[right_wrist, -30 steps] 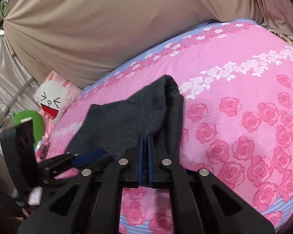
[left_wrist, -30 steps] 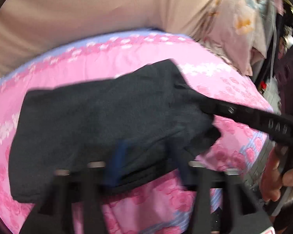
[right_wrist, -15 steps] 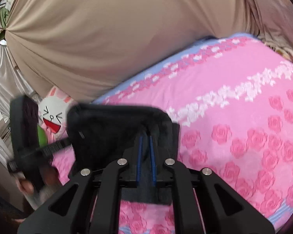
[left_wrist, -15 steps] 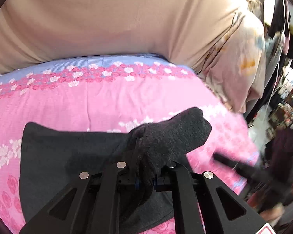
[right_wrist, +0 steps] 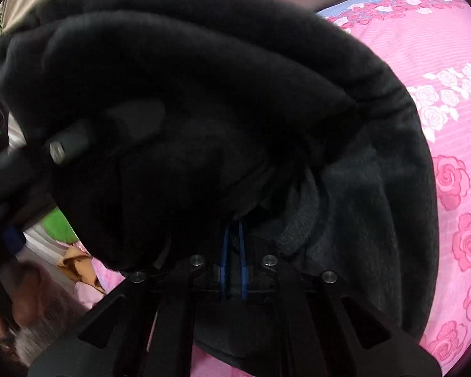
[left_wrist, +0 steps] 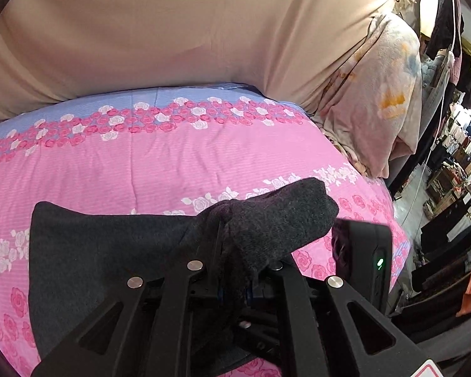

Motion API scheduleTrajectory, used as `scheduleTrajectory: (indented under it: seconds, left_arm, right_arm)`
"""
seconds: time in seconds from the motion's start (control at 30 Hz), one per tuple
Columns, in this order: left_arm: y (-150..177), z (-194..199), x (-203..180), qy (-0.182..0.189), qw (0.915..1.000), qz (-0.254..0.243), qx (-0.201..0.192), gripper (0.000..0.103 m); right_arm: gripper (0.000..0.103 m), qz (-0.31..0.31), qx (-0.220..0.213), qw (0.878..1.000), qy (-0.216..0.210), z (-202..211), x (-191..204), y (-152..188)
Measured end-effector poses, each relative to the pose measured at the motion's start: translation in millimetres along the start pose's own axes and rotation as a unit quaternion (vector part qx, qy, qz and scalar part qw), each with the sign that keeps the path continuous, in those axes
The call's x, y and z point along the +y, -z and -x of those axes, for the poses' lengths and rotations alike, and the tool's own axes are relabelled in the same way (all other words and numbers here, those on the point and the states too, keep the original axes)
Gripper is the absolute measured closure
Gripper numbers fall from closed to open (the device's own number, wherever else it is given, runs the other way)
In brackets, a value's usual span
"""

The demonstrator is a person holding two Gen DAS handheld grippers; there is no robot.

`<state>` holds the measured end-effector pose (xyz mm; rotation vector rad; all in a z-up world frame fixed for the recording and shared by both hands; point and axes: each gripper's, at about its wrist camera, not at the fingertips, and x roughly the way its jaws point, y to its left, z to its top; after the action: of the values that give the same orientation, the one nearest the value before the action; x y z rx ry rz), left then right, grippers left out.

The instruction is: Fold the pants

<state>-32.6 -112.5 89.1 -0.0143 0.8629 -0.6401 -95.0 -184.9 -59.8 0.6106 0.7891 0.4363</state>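
Dark grey pants (left_wrist: 110,251) lie on a pink rose-print bed sheet (left_wrist: 172,157). My left gripper (left_wrist: 232,282) is shut on a bunched end of the pants, which sticks up over its fingers (left_wrist: 267,226). My right gripper (right_wrist: 234,251) is shut on another part of the pants (right_wrist: 204,94); the lifted cloth drapes over it and fills most of the right wrist view. The right gripper's body (left_wrist: 361,257) shows close beside the left one, and the left gripper's fingers (right_wrist: 62,147) show at the left of the right wrist view.
A beige cloth-covered wall (left_wrist: 172,31) rises behind the bed. A pale floral quilt (left_wrist: 386,100) hangs at the bed's right end, with room clutter (left_wrist: 455,172) beyond. The sheet (right_wrist: 455,125) extends to the right. A green object (right_wrist: 58,223) sits off the left edge.
Both grippers have lifted the pants' end and carried it over the rest of the cloth. The right gripper moved close to the left one, and the fabric now covers its view.
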Motion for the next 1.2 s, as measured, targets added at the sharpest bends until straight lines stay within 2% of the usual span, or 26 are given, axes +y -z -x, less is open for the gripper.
scheduleTrajectory:
  seconds: [0.07, 0.13, 0.17, 0.2, 0.27, 0.37, 0.43, 0.47, 0.5, 0.53, 0.57, 0.67, 0.7, 0.77, 0.87, 0.93, 1.0, 1.03, 1.1, 1.13, 1.17, 1.2]
  left_arm:
    - [2.5, -3.1, -0.6, 0.003, 1.0000, -0.002, 0.006, 0.097]
    - [5.7, -5.1, -3.7, 0.004, 0.9999, -0.011, 0.008, 0.097]
    - [7.2, -6.1, -5.0, 0.003, 0.9998, -0.015, 0.009, 0.096]
    - [8.4, -7.1, -6.4, 0.002, 0.9998, -0.017, 0.009, 0.096]
    - [10.8, -9.7, -9.4, 0.003, 0.9998, -0.020, 0.010, 0.096]
    - [12.6, -11.8, -10.8, 0.005, 0.9997, -0.017, 0.014, 0.096]
    - [13.2, -10.0, -11.2, 0.000, 0.9997, -0.019, 0.016, 0.096]
    - [13.1, -9.3, -11.0, 0.000, 0.9997, -0.019, 0.016, 0.096]
    - [13.0, -8.8, -11.0, 0.002, 0.9997, -0.020, 0.017, 0.096]
    - [12.2, -8.9, -11.1, 0.002, 0.9996, -0.021, 0.018, 0.096]
    - [12.0, -8.8, -12.0, 0.000, 0.9996, -0.022, 0.017, 0.096]
    - [11.3, -8.4, -12.3, 0.001, 0.9996, -0.021, 0.018, 0.096]
    - [11.2, -8.4, -11.8, 0.001, 0.9996, -0.020, 0.019, 0.096]
    - [11.6, -8.9, -10.7, 0.002, 0.9996, -0.022, 0.020, 0.096]
    - [13.1, -12.3, -8.8, 0.006, 0.9996, -0.019, 0.021, 0.095]
    - [14.7, -14.8, -8.2, 0.009, 0.9995, -0.016, 0.024, 0.095]
    - [16.4, -16.0, -8.1, 0.012, 0.9995, -0.014, 0.026, 0.095]
    - [17.1, -16.2, -8.6, 0.011, 0.9995, -0.013, 0.027, 0.095]
    - [18.1, -15.7, -10.1, 0.010, 0.9994, -0.016, 0.028, 0.095]
    - [18.0, -15.0, -11.0, 0.007, 0.9994, -0.016, 0.029, 0.095]
    - [17.7, -14.2, -11.3, 0.007, 0.9994, -0.017, 0.029, 0.095]
    - [17.1, -13.0, -11.7, 0.006, 0.9994, -0.018, 0.028, 0.095]
  right_arm:
    - [0.095, -0.007, -0.012, 1.000, 0.003, 22.9, -6.8, 4.6]
    - [0.089, -0.013, -0.031, 0.999, 0.014, 45.6, -13.1, 9.7]
    - [0.078, -0.024, -0.048, 0.998, 0.027, 58.8, -19.2, 10.9]
    - [0.072, -0.029, -0.054, 0.998, 0.031, 63.1, -22.7, 10.3]
    - [0.072, -0.023, -0.045, 0.998, 0.041, 55.4, -25.8, 6.2]
    - [0.086, -0.020, -0.020, 0.999, 0.036, 26.5, -23.6, 0.3]
    - [0.088, -0.002, -0.005, 0.999, 0.035, 8.4, -11.8, -2.5]
    - [0.089, 0.008, -0.002, 1.000, 0.023, 3.5, -4.1, -5.0]
    - [0.089, 0.007, 0.013, 1.000, -0.019, -3.7, 2.6, -5.5]
    - [0.089, 0.002, 0.023, 0.999, -0.040, -9.0, 5.7, -5.0]
    - [0.088, 0.003, 0.026, 0.999, -0.035, -12.9, 8.6, -4.0]
    - [0.081, 0.001, 0.019, 0.999, -0.025, 1.7, 5.4, 0.7]
    - [0.069, -0.001, 0.013, 1.000, -0.026, 13.8, 2.4, 3.4]
    - [0.056, 0.007, -0.013, 1.000, -0.013, 47.5, -4.0, 11.7]
    - [0.055, -0.001, -0.035, 0.999, 0.012, 81.4, -15.0, 23.4]
    - [0.056, -0.011, -0.056, 0.998, 0.039, 98.6, -25.5, 27.3]
    - [0.058, -0.016, -0.067, 0.997, 0.042, 101.6, -31.6, 24.5]
    - [0.062, -0.019, -0.072, 0.996, 0.043, 98.2, -35.9, 13.2]
    - [0.084, -0.010, -0.065, 0.997, 0.051, 85.7, -41.0, 7.0]
    - [0.092, -0.008, -0.056, 0.997, 0.059, 76.5, -42.2, 4.2]
    - [0.097, -0.015, -0.042, 0.997, 0.066, 62.5, -45.4, 1.4]
    - [0.098, -0.019, -0.034, 0.997, 0.059, 55.0, -46.2, 1.1]
